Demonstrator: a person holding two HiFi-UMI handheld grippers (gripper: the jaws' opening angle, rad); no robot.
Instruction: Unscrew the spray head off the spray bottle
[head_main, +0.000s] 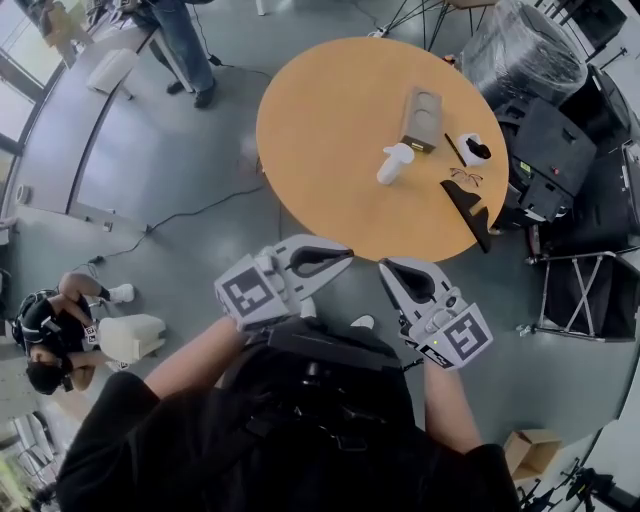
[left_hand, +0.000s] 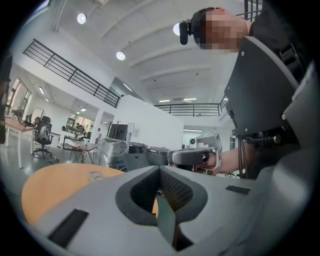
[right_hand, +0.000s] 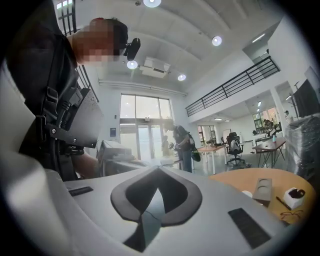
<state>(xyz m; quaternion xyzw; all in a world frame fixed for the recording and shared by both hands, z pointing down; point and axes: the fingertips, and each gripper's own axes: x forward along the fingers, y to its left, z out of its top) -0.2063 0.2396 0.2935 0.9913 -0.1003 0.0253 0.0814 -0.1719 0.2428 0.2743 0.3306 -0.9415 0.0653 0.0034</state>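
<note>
Nothing is begun yet: the left hand-held gripper (head_main: 340, 260) and right hand-held gripper (head_main: 388, 268) are held clenched and empty, well apart from the spray bottle (head_main: 395, 163) on the table (head_main: 330, 120), which must first be reached.

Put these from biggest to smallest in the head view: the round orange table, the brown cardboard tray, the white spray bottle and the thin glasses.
1. round orange table
2. brown cardboard tray
3. white spray bottle, only slightly smaller than the tray
4. thin glasses
</note>
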